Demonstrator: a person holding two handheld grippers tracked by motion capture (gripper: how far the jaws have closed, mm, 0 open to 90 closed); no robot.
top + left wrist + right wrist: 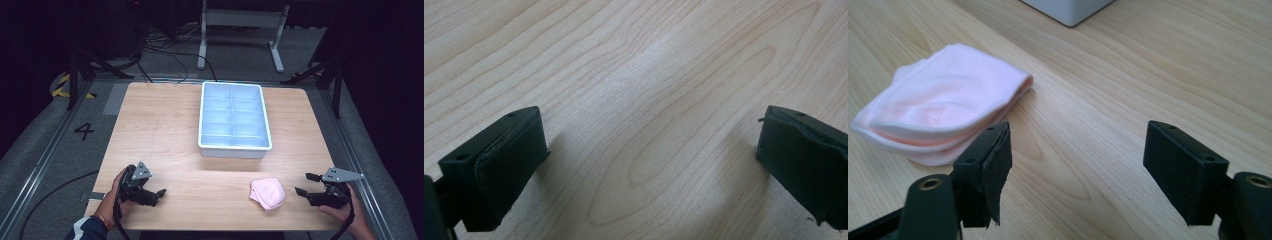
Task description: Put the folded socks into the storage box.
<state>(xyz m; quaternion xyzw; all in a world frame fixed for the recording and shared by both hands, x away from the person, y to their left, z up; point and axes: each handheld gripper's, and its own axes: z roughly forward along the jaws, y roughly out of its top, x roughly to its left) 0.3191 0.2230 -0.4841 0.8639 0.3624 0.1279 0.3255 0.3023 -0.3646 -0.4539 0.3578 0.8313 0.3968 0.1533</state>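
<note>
A folded pale pink cloth [267, 193] lies on the wooden table [165, 130] near its front edge, right of centre. My right gripper [301, 183] is just to the right of it, pointing toward it, jaws open with nothing between them. In the right gripper view the cloth [943, 117] lies ahead and to the left of the gripper [1077, 137], apart from the jaws. My left gripper [159, 195] rests at the front left of the table. Its jaws stand wide open over bare wood in the left gripper view [651, 130].
A white divided tray [234, 148] with several empty compartments stands at the middle back of the table; its corner [1068, 10] shows in the right gripper view. Metal rails run along both sides of the table. Cables and stand legs lie on the floor beyond.
</note>
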